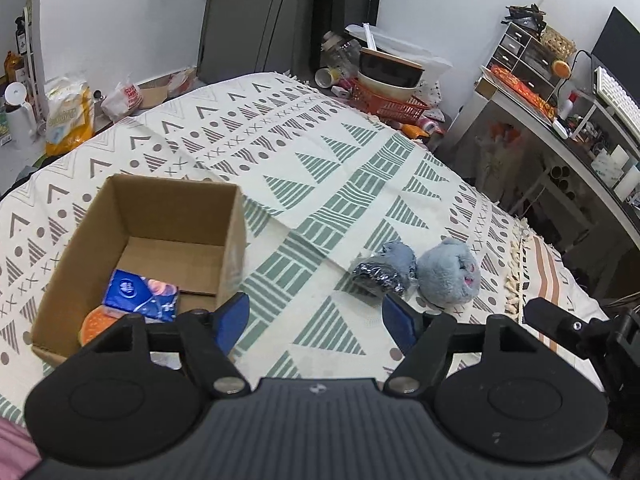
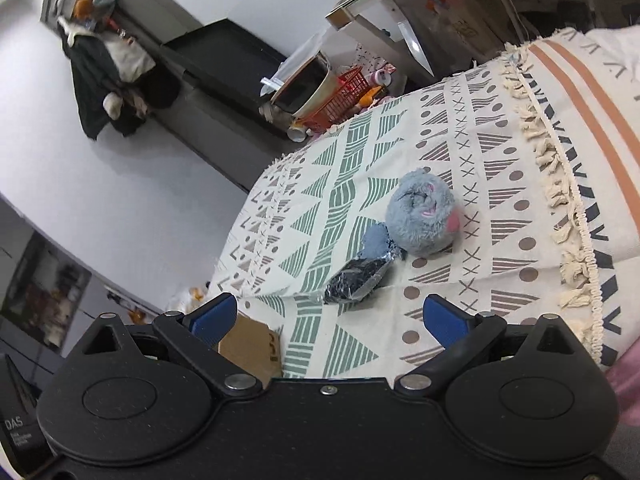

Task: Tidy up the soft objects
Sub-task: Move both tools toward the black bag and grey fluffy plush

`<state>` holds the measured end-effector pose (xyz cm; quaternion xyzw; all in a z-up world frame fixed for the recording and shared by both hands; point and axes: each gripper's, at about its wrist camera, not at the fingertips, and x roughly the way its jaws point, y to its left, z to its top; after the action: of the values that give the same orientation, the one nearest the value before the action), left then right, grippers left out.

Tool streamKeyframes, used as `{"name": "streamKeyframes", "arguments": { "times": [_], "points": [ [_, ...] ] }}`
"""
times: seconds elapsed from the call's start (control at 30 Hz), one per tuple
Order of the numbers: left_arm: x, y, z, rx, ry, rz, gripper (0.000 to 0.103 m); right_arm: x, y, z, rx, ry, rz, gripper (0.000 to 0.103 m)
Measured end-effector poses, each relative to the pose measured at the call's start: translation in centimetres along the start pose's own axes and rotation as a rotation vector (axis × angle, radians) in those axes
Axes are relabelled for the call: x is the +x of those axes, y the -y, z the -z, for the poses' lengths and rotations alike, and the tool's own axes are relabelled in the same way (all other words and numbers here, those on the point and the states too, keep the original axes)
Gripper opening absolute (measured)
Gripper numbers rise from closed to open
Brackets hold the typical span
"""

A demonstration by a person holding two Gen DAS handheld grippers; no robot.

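An open cardboard box stands on the patterned bedspread at the left; a blue tissue pack and an orange round item lie inside it. To the right lie a grey-blue round plush toy and, touching it, a dark bundle in clear wrap. My left gripper is open with nothing between its fingers, hovering between the box and the bundle. My right gripper is open too, just short of the wrapped bundle. A corner of the box shows beside its left finger.
An orange basket with stacked bowls stands past the bed's far corner. A cluttered desk with a keyboard runs along the right. Bags sit on the floor at the left. The bedspread's tasselled edge lies right of the plush.
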<state>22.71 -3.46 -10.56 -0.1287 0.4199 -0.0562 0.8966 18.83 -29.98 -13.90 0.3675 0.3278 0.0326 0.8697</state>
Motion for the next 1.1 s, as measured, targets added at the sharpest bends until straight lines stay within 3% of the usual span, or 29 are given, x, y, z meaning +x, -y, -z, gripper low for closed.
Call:
{"name": "streamKeyframes", "arguments": {
  "times": [0.17,0.37,0.67,0.87,1.1],
  "points": [
    [1.3,1.4,-0.5,-0.028,0.000,0.014,0.072,1.4,1.3,-0.7,0.062,0.005,-0.001,0.100],
    [3.5,2.1,-1.2,-0.130,-0.006,0.022,0.071,3.4,2.3,-1.4,0.134,0.014,-0.031,0.100],
    [7.4,3.2,-1.5,-0.194,-0.053,0.034,0.068,6.7,4.2,-1.9,0.228,-0.042,-0.015,0.099],
    [10.1,4.3,-1.4,-0.198,-0.093,0.093,0.068,8.9,5.7,-2.1,0.285,-0.074,-0.018,0.099],
    [13.6,5.0,-1.5,-0.156,-0.129,0.059,0.068,11.0,6.1,-2.5,0.257,-0.070,0.036,0.100]
  ]
}}
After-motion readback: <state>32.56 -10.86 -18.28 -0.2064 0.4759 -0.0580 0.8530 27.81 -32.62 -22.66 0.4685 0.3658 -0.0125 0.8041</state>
